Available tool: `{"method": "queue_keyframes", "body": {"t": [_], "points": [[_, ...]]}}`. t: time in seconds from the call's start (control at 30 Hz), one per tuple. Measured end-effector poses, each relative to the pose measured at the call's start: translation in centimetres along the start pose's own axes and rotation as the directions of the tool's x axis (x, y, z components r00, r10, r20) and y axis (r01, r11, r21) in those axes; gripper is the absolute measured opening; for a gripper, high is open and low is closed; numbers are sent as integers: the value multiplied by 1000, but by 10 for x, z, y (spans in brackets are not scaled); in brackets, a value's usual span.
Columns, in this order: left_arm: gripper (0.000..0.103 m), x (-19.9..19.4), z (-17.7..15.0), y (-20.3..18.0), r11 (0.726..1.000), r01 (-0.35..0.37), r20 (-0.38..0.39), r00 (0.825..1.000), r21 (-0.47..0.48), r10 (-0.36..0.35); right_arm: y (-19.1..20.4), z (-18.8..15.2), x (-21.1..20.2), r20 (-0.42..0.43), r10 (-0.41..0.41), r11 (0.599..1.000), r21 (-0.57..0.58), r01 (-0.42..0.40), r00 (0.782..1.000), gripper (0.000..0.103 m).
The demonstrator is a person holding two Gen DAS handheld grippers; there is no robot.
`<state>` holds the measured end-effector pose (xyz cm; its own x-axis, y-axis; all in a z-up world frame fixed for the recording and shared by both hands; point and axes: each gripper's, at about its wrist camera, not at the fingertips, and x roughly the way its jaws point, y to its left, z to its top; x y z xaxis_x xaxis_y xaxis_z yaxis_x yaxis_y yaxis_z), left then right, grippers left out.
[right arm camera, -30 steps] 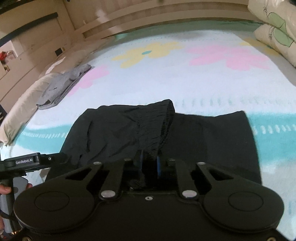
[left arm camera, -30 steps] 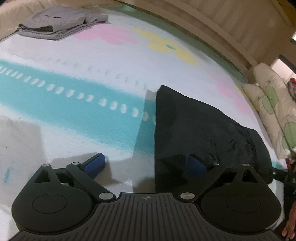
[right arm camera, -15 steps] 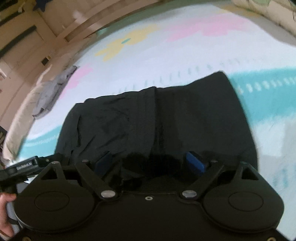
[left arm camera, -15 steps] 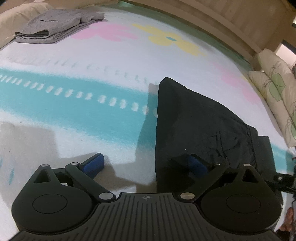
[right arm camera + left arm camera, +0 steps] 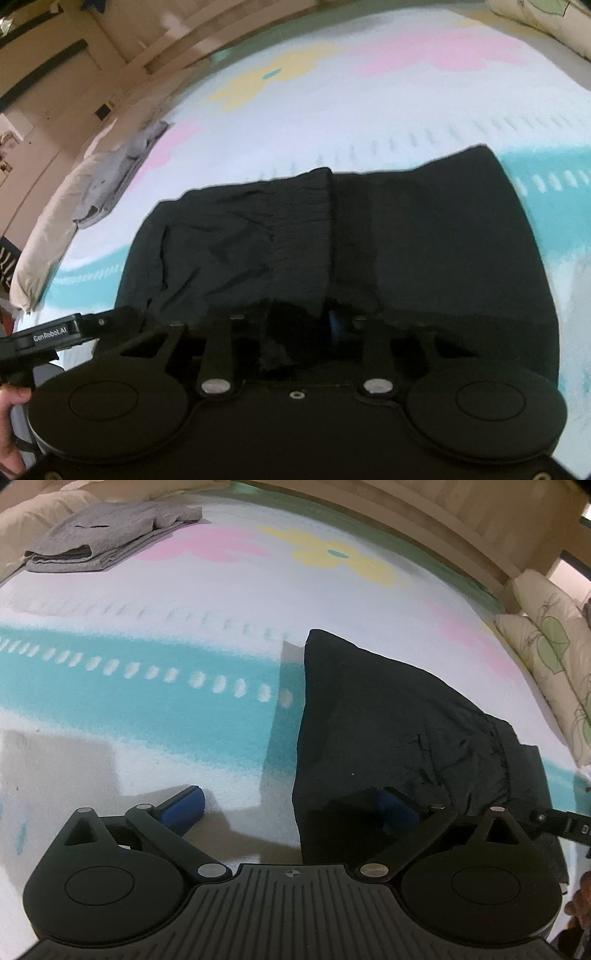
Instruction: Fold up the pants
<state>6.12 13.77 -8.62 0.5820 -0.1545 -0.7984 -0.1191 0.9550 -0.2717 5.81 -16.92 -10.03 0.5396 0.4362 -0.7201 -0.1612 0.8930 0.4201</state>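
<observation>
Now the black pants [image 5: 332,236] lie part-folded on the bed [image 5: 221,602]; the left tool [image 5: 291,808] gapes wide, the right tool [image 5: 299,325] pinches the near fold, likely to carry it across.

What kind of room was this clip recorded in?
Most likely a bedroom: the black pants lie on a flower-patterned bedspread, with leaf-print pillows at one end and folded grey clothing further along.
</observation>
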Motion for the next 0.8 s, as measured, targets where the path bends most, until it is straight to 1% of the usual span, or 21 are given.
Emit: {"method": "queue_keyframes", "body": {"t": [0.1,0.2,0.27,0.37,0.43,0.57,0.63,0.73,0.8], "points": [[102,-2,1,3,999,9,-1,1000,-38,-9,14,2,-14,43,-27,995,-91,31,999,24],[102,-3,2,6,997,16,1,1000,-75,-16,24,4,-34,89,-69,985,-154,82,994,22],[102,-2,2,7,996,14,-3,1000,-84,-15,23,5,-43,109,-102,978,-172,120,989,22],[102,2,3,3,998,-6,-11,1000,-68,5,8,6,-53,97,-163,974,-142,176,982,22],[102,5,3,-1,999,-29,-15,999,-42,28,-7,3,-57,83,-218,968,-111,227,972,22],[102,10,0,-14,995,-87,-20,996,43,87,-30,-3,-56,35,-281,957,-60,282,959,22],[102,13,-2,-20,989,-116,-22,993,97,118,-38,-6,-54,22,-290,956,-48,291,957,24],[102,16,-6,-27,978,-149,-16,988,150,153,-41,-6,-50,7,-306,951,-43,306,952,32],[102,16,-8,-29,974,-157,-12,987,160,161,-44,-8,-50,6,-310,951,-23,310,951,44]]}}
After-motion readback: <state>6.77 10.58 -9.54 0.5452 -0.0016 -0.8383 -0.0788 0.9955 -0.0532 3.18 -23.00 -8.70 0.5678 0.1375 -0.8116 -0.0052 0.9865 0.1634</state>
